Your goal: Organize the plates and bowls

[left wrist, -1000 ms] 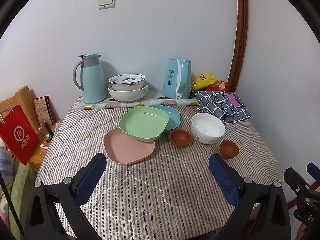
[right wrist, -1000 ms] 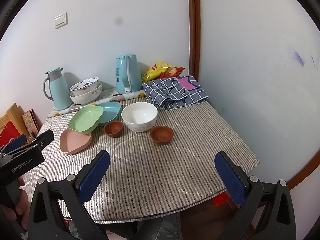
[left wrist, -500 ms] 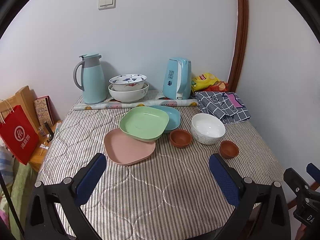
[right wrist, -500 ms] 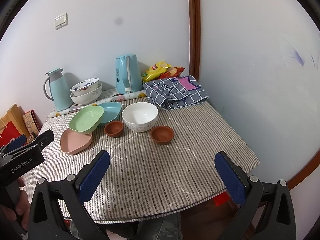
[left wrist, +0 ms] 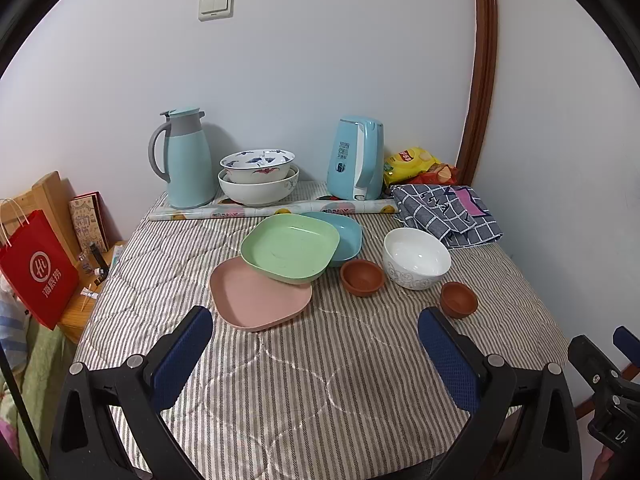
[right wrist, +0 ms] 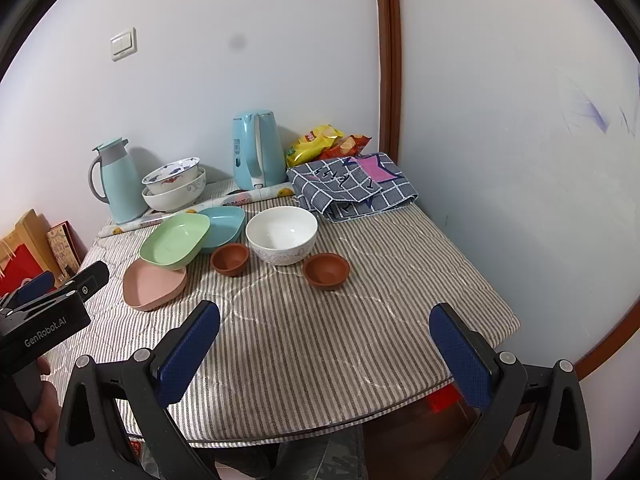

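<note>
On the striped table, a pink plate [left wrist: 256,300] lies partly under a green plate [left wrist: 290,248], which overlaps a blue plate [left wrist: 346,232]. A white bowl [left wrist: 416,258] stands to their right with two small brown bowls [left wrist: 362,277] [left wrist: 459,299] beside it. Two larger stacked bowls [left wrist: 258,176] stand at the back. My left gripper [left wrist: 316,354] is open and empty above the near table. My right gripper [right wrist: 324,352] is open and empty near the front edge. The same dishes show in the right wrist view: pink plate [right wrist: 154,286], green plate [right wrist: 174,240], white bowl [right wrist: 282,234].
A blue thermos jug [left wrist: 184,160], a blue kettle [left wrist: 356,160], a rolled sheet [left wrist: 272,211], snack bags [left wrist: 416,162] and a folded checked cloth [left wrist: 444,210] line the back. A red bag [left wrist: 38,268] stands off the table's left. Walls close the back and right.
Both grippers have barely moved; the left view has crept slightly nearer the table. Nothing was gripped or shifted.
</note>
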Motion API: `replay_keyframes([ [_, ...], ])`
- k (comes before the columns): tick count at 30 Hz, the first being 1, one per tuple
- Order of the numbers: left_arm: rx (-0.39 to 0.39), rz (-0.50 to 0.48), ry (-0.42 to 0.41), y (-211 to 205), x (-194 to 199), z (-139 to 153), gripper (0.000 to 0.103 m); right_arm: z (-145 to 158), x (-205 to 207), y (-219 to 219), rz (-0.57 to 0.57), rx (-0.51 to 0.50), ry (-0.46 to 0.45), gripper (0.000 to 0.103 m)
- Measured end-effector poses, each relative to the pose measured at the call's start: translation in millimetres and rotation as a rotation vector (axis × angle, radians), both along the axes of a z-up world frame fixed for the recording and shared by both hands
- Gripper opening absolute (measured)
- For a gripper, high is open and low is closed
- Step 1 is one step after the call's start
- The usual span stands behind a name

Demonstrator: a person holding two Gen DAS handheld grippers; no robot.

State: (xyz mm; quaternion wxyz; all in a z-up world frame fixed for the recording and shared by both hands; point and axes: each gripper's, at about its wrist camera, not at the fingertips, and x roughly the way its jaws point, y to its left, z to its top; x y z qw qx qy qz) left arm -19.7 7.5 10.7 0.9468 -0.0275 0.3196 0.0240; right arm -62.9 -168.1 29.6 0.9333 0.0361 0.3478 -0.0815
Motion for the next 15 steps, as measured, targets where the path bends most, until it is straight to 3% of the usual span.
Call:
replay_keyframes([
  [15,0.001,0.005,0.007,4.6,3.6,3.0,0.103,1.7,6.1,3.4,0.014,0.022,0.01,0.103],
])
